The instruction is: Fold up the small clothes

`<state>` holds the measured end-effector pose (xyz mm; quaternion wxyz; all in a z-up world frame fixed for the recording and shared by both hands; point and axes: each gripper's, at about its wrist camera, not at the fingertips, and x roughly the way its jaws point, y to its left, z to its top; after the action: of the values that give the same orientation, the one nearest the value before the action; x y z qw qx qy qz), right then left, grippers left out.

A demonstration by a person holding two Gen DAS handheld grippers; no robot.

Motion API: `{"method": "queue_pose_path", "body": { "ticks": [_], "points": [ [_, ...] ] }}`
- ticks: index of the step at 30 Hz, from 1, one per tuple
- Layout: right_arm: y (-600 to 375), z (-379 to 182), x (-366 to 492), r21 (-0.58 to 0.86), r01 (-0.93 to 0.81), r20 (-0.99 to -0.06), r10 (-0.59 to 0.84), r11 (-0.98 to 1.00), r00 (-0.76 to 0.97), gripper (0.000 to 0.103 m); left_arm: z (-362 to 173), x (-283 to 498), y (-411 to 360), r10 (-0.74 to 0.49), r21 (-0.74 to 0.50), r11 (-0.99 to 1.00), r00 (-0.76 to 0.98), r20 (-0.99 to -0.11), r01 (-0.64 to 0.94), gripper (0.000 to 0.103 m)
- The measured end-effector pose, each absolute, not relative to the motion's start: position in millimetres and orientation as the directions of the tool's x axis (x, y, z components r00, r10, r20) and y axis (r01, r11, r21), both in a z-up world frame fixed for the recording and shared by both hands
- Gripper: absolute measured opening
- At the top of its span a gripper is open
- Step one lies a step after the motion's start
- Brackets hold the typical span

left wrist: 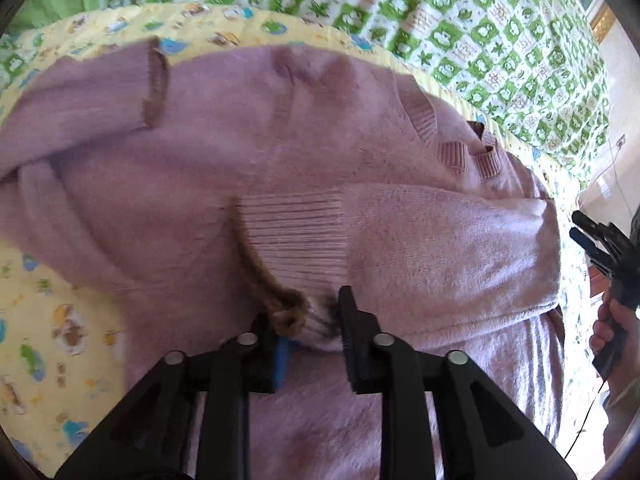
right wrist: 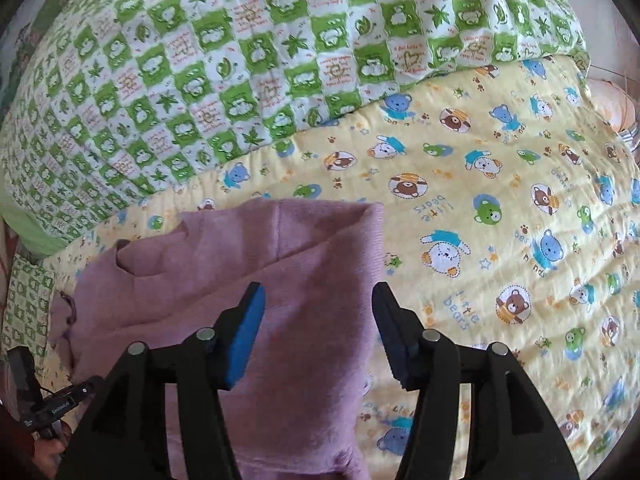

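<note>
the pink sweater (left wrist: 280, 152) is lying on the yellow bear quilt (right wrist: 500, 208), the left gripper (left wrist: 310, 320) is pinching its ribbed sleeve cuff (left wrist: 296, 232), the right gripper (right wrist: 318, 320) is hovering wide; laying the cuff flat across the chest looks best.

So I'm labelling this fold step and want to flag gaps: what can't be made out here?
- Left wrist view: whether the left claw actually pinches the sleeve cuff; cuff bunches between its fingers, contact hidden.
- Left wrist view: right claw cut off by the edge.
- Right wrist view: sweater hem hidden under the right claw's own frame.
- Both views: the sweater's underside on the yellow blanket.
</note>
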<state>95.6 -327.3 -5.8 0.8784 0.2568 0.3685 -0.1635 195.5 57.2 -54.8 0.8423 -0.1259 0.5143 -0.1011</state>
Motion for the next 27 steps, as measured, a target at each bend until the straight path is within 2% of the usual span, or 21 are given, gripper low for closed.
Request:
{"method": "queue_pose_path", "body": {
  "ticks": [3, 7, 11, 15, 17, 19, 20, 21, 22, 23, 24, 27],
  "points": [
    [-300, 3, 86, 0.376, 0.428, -0.705, -0.046, 0.822, 0.708, 0.059, -36, 188, 77, -0.252, -0.279, 0.96, 0.484, -0.838, 0.017, 0.043],
    [-260, 2, 87, 0.413, 0.352, -0.7, 0.045, 0.84, 0.713, 0.059, -16, 189, 110, -0.051, -0.116, 0.989, 0.536, -0.843, -0.089, 0.086],
    [-227, -4, 83, 0.455, 0.305, -0.699, 0.123, 0.837, 0.704, 0.059, -6, 205, 132, 0.17, 0.108, 0.984, 0.545, -0.821, -0.144, 0.086],
    [-208, -14, 81, 0.496, 0.299, -0.704, 0.176, 0.816, 0.688, 0.059, -13, 231, 127, 0.372, 0.387, 0.917, 0.549, -0.749, -0.093, 0.087],
    [-204, -18, 79, 0.504, 0.3, -0.709, 0.189, 0.81, 0.68, 0.059, -24, 246, 122, 0.431, 0.488, 0.872, 0.543, -0.72, -0.044, 0.087],
    [-204, -20, 80, 0.515, 0.306, -0.71, 0.199, 0.801, 0.676, 0.059, -38, 258, 124, 0.456, 0.53, 0.848, 0.528, -0.716, -0.015, 0.087],
    [-205, -21, 79, 0.517, 0.31, -0.711, 0.2, 0.798, 0.674, 0.059, -45, 262, 126, 0.456, 0.532, 0.847, 0.52, -0.722, -0.004, 0.085],
    [-205, -21, 78, 0.519, 0.313, -0.712, 0.199, 0.796, 0.673, 0.059, -50, 265, 129, 0.442, 0.519, 0.855, 0.506, -0.741, 0.013, 0.078],
    [-207, -21, 78, 0.519, 0.317, -0.713, 0.197, 0.794, 0.673, 0.059, -52, 270, 131, 0.423, 0.499, 0.866, 0.498, -0.757, 0.024, 0.05],
    [-208, -20, 77, 0.519, 0.32, -0.713, 0.195, 0.793, 0.674, 0.059, -52, 273, 134, 0.391, 0.464, 0.885, 0.485, -0.782, 0.034, 0.017],
    [-209, -19, 77, 0.517, 0.32, -0.713, 0.191, 0.794, 0.675, 0.059, -51, 276, 138, 0.358, 0.421, 0.906, 0.469, -0.807, 0.033, 0.009],
    [-209, -15, 76, 0.507, 0.313, -0.71, 0.184, 0.803, 0.679, 0.059, -24, 272, 142, 0.249, 0.294, 0.956, 0.502, -0.828, 0.011, 0.003]
  ]
}}
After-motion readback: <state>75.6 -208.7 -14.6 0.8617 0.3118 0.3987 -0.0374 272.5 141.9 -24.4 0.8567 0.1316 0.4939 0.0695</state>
